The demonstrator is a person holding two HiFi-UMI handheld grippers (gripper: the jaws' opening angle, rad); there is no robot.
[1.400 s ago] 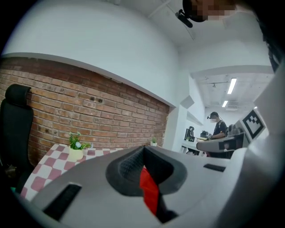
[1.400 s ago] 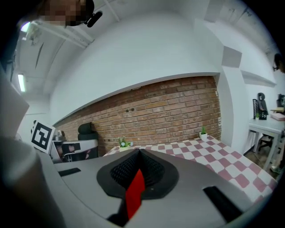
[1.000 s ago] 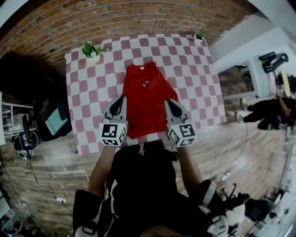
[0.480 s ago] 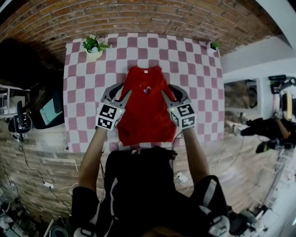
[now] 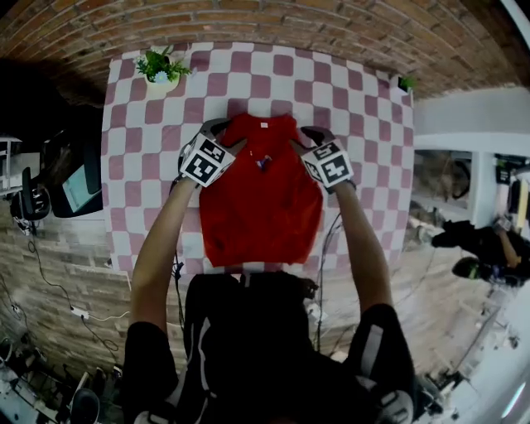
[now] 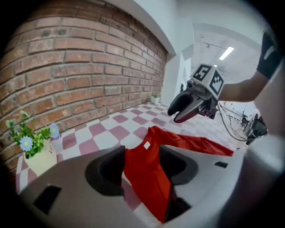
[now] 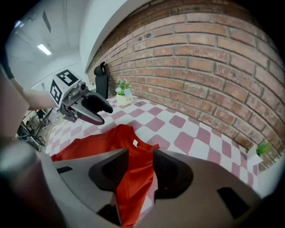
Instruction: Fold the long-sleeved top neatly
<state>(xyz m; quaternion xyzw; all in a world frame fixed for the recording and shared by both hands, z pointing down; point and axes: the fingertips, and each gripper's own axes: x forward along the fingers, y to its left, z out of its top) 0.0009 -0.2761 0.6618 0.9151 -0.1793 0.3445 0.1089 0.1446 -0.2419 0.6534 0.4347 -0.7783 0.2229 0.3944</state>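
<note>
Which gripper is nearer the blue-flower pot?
Left. The left gripper is over the top on the side toward the pot; the right gripper over its other shoulder. Both jaws just opened, top between, ungripped.

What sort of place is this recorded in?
Probably an indoor lab or studio, not a home: a checked-cloth table against a brick wall, cables trailing over the wood floor, and a lit screen beside the table.

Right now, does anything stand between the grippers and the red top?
Nothing visible does. The left gripper and right gripper hang at the shoulders of the red top. Their jaws have just been opening, and its cloth shows between them, not pinched. The potted plant stands far aside.
</note>
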